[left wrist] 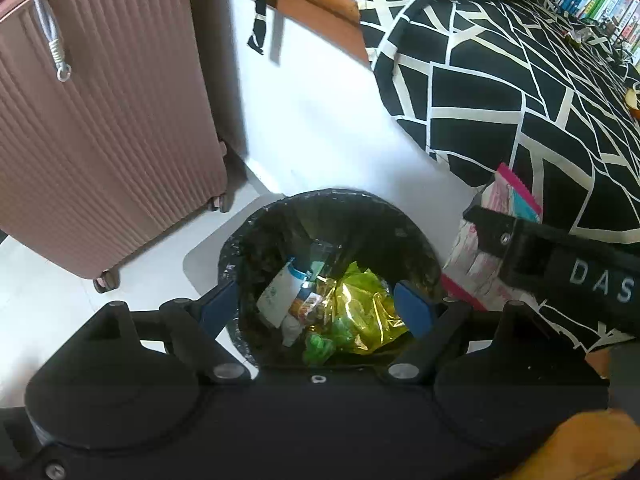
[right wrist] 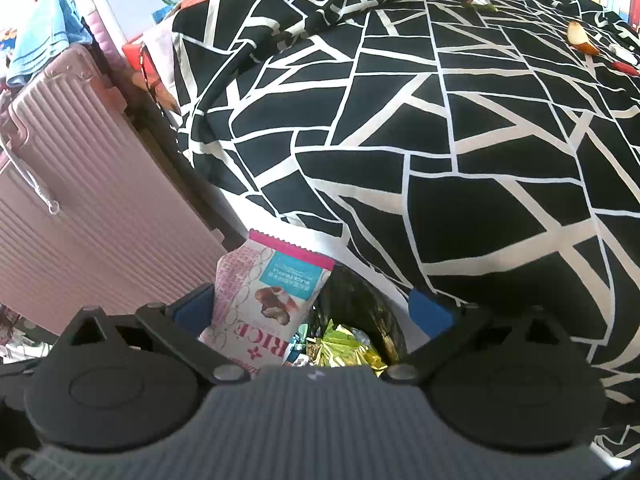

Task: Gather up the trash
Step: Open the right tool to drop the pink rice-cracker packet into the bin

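Note:
My left gripper [left wrist: 316,308] hangs open over a bin [left wrist: 340,196] lined with a black bag, with nothing between its blue pads. Inside lie a yellow-green wrapper [left wrist: 360,308] and a white packet [left wrist: 280,296]. In the right wrist view my right gripper [right wrist: 312,312] stands wide open above the same bin [right wrist: 360,292]. A pink and white snack bag [right wrist: 264,296] leans against its left pad; the right pad is well apart from it. The left wrist view shows that bag [left wrist: 480,256] at the bin's right edge, behind one of the right gripper's fingers [left wrist: 504,236].
A ribbed pink suitcase [left wrist: 100,140] stands on the white floor [left wrist: 320,120] left of the bin. A bed with a black and white quilt [right wrist: 440,160] fills the right. A fruit piece [right wrist: 578,38] and a red scrap [right wrist: 624,67] lie on its far side.

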### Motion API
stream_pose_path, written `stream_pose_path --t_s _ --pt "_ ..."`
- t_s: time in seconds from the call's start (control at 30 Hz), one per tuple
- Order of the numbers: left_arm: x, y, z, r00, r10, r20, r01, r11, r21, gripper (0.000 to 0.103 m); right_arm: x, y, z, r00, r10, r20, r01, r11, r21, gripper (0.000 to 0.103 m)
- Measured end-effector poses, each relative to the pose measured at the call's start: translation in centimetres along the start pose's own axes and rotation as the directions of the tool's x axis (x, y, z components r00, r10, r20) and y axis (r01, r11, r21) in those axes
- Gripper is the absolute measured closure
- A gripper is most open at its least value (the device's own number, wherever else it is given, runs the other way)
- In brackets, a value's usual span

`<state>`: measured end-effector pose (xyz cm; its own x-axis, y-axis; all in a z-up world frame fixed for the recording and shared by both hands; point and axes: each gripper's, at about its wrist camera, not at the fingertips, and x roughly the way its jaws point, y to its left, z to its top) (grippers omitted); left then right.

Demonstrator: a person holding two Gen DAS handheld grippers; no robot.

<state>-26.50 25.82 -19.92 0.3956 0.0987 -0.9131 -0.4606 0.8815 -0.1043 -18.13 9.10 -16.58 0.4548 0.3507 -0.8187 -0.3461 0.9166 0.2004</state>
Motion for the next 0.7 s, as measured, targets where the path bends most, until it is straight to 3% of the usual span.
stream_pose_path --t_s 0.7 --pt "5.9 1.2 1.6 0.997 -0.003 -0.080 0.001 1.000 -0.019 0.019 1.4 0.3 0.1 0.997 -0.002 -0.072 0.008 0.997 0.073 0.000"
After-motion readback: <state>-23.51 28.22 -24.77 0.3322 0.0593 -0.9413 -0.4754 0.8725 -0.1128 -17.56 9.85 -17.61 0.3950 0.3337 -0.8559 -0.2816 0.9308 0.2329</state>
